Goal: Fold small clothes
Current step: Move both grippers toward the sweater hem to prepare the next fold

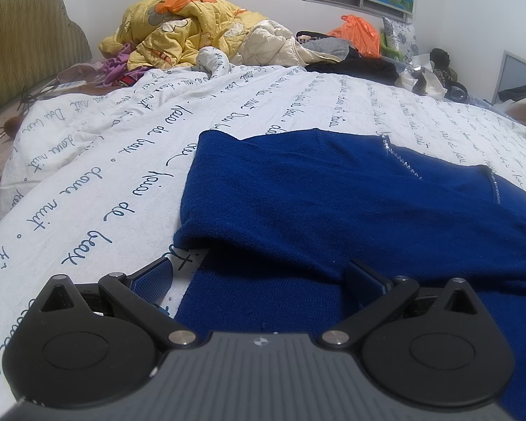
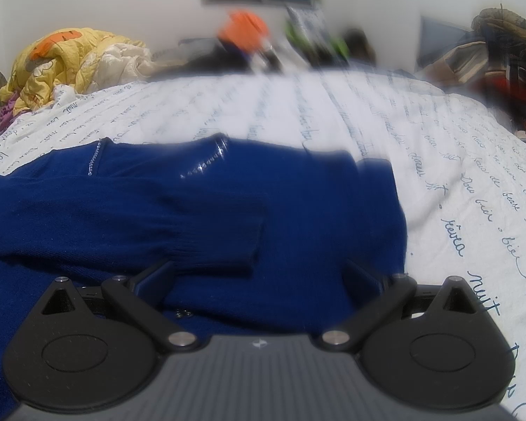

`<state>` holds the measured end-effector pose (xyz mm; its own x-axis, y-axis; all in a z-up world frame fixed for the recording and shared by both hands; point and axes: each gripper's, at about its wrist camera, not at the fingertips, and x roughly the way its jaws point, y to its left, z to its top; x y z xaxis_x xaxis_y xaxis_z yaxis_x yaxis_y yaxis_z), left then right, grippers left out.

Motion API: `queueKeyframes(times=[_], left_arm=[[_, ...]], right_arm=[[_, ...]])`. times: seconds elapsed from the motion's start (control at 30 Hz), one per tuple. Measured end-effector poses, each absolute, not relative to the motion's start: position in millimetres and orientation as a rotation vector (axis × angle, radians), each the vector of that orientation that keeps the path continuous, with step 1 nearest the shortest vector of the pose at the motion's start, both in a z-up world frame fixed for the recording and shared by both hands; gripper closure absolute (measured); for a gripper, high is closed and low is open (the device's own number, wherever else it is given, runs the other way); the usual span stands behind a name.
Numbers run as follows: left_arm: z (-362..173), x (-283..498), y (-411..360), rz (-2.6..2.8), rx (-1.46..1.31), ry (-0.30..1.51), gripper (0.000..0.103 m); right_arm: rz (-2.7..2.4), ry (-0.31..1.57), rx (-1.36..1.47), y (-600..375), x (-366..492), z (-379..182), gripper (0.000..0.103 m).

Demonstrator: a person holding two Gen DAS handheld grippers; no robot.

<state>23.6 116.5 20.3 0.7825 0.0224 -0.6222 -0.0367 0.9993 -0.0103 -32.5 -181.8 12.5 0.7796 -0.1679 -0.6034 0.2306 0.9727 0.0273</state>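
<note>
A dark blue knit sweater (image 1: 333, 203) lies flat on a white bedspread (image 1: 98, 175) printed with blue script. One sleeve is folded across its body, the cuff visible in the right wrist view (image 2: 228, 245); a line of small rhinestones marks the neckline (image 2: 207, 165). My left gripper (image 1: 263, 273) is open over the sweater's near left edge, one finger above the bedspread, the other above the knit. My right gripper (image 2: 259, 277) is open above the sweater's near right part, just in front of the cuff. Nothing sits between either pair of fingers.
A crumpled yellow cartoon quilt (image 1: 179, 28) and cream bedding are piled at the far side of the bed. Dark clothes, an orange plastic bag (image 1: 357, 35) and clutter line the back wall. An upholstered headboard (image 1: 24, 35) stands left. More clothes (image 2: 501, 52) are heaped at right.
</note>
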Motion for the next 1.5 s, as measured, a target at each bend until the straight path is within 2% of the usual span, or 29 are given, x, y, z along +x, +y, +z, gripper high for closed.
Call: queueKeyframes(times=[0.47,0.67,0.97,1.2,1.47,1.5], left_arm=[[24,21,119,0.004,-0.023,0.695,0.0],[44,-17,141,-0.108,-0.074,0.688,0.0],[57,-65,191,-0.175,0.014,0.734,0.0],[33,-81,218,-0.398,-0.116,0.903,0.0],[29,-86,200,-0.545,-0.129,0.913,0.001],[28,-86,196,-0.568,-0.147,0.911,0.004]], right_arm=[[-0.193,0.639,0.196,-187,-47,23,0.0],[-0.12,0.652,0.301,-200,-83,39,0.0],[-0.028,0.681,0.217,-204,-156,38,0.0],[-0.003,0.711,0.443,-236,-213,29,0.0],[0.134,0.74,0.598,-241,-240,27,0.0],[0.157,0.741,0.619,-239,-241,26,0.0]])
